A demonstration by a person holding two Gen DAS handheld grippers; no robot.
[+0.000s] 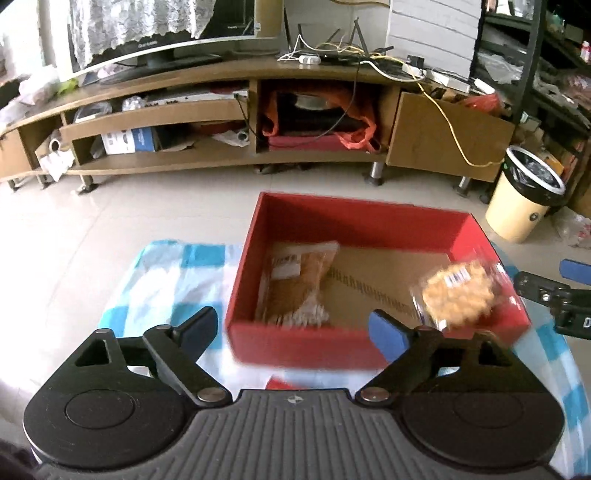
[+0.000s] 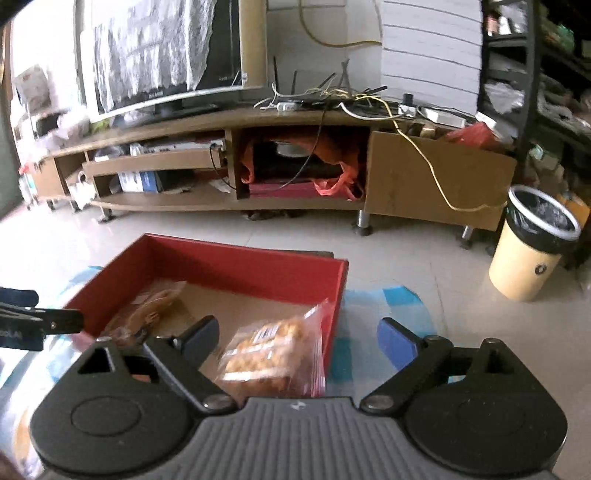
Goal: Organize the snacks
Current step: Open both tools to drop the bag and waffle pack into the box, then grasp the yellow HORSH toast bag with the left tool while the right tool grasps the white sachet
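Right wrist view, snack bag [image 2: 271, 354] between spread right tool [image 2: 297, 338] fingers, untouched, over red box [image 2: 236, 266].

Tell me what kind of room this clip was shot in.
Probably a home living room: a long TV stand carrying a TV draped in lace, a tiled floor, and a bin beside cluttered shelves.

A long wooden TV stand [image 1: 236, 74] spans the back, carrying a lace-draped TV [image 1: 155, 29] and tangled cables [image 1: 354, 55]. An orange bag [image 1: 354, 125] fills its middle compartment. A cream bin [image 1: 524, 199] stands on the tiled floor [image 1: 147, 210], right.
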